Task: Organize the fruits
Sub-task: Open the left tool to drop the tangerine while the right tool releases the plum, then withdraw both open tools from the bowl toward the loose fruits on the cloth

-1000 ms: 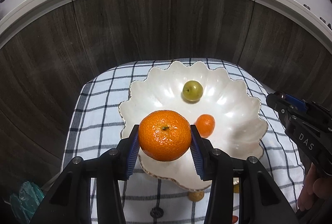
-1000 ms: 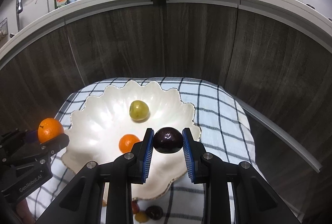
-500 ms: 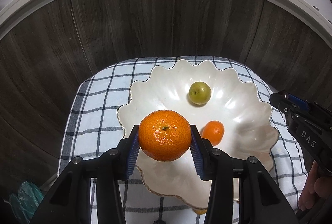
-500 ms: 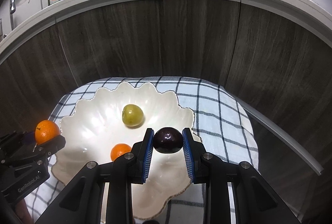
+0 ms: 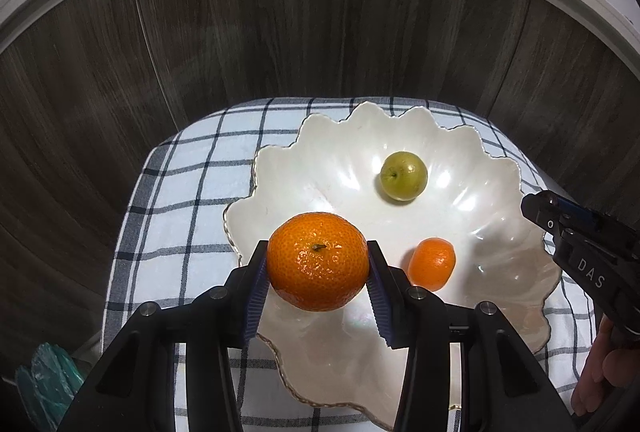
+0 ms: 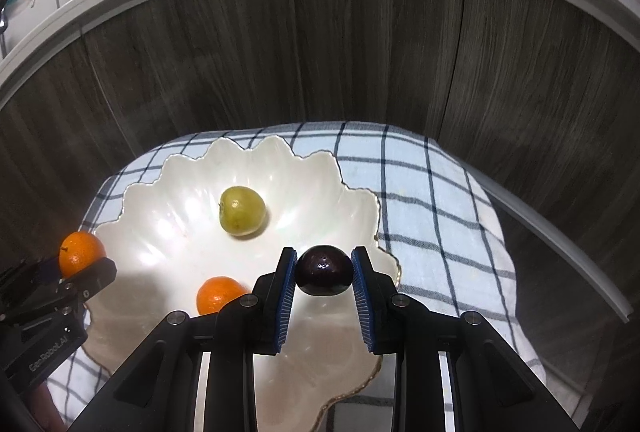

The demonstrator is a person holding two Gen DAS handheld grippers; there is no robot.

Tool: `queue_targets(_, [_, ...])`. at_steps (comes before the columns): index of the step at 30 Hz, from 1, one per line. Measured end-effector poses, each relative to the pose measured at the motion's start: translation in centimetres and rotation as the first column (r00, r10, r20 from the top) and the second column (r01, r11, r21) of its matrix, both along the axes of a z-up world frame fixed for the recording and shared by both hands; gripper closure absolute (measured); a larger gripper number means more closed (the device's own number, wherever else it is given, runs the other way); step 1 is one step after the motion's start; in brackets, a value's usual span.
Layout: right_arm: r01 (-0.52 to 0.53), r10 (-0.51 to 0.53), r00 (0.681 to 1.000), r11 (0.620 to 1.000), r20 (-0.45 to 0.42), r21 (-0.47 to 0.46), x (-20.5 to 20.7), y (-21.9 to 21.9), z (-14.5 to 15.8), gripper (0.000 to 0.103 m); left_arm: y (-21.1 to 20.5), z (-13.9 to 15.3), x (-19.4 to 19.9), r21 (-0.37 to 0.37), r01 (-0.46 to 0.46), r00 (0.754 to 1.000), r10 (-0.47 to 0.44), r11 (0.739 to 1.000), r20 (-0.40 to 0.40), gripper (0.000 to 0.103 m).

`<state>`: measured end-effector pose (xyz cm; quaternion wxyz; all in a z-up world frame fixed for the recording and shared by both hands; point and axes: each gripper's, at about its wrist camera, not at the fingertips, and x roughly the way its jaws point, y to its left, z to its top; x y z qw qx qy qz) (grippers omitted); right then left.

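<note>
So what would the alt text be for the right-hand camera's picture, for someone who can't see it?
The right gripper holds a dark plum between blue-padded jaws above a white scalloped bowl that contains a green fruit and a small orange. At far left, the left gripper holds a larger orange; a checked cloth lies underneath.
</note>
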<state>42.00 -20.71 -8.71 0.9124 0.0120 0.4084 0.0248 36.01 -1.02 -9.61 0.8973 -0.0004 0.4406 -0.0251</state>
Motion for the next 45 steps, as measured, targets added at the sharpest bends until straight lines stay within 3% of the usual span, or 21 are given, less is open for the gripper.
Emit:
queue_targets(11, [0.023, -0.023, 0.999, 1.000, -0.038, -0.011, 0.9, -0.1, -0.6, 0.073, 0.0, -1.0, 0.7, -0.005, -0.011, 0.999, 0.011, 1.000, -0.047, 0.056])
queue_targets(13, [0.022, -0.023, 0.999, 1.000, -0.035, -0.018, 1.0, 0.0, -0.4, 0.072, 0.0, -0.9, 0.7, 0.003, -0.017, 0.999, 0.017, 1.000, -0.036, 0.036])
queue_targets(15, [0.026, -0.027, 0.999, 0.999, -0.032, -0.021, 1.0, -0.1, -0.2, 0.067, 0.0, -0.3, 0.4, 0.012, -0.026, 1.000, 0.026, 1.000, -0.005, 0.029])
queue_targets(17, [0.033, -0.033, 0.999, 0.999, -0.017, -0.020, 1.0, -0.2, 0.1, 0.050, 0.1, 0.2, 0.4, 0.018, -0.025, 1.000, 0.025, 1.000, 0.007, 0.029])
queue_targets(20, [0.045, -0.045, 0.999, 0.999, 0.006, -0.020, 0.8, -0.3, 0.8, 0.037, 0.2, 0.7, 0.4, 0.021, -0.029, 0.999, 0.028, 0.999, 0.018, 0.025])
queue_targets(23, [0.051, -0.051, 0.998, 0.998, 0.021, -0.020, 0.7, -0.4, 1.3, 0.033, 0.4, 1.4, 0.2, 0.028, -0.035, 0.999, 0.034, 0.999, 0.039, 0.018])
queue_targets(30, [0.055, -0.054, 0.998, 0.998, 0.043, -0.020, 0.1, -0.2, 2.5, 0.032, 0.7, 2.6, -0.2, 0.030, -0.045, 0.997, 0.043, 0.999, 0.062, 0.012])
queue_targets(45, [0.047, -0.044, 0.994, 0.999, 0.099, -0.022, -2.2, 0.5, 5.4, 0.032, 1.6, 5.5, -2.6, 0.029, -0.056, 0.992, 0.052, 0.998, 0.118, 0.012])
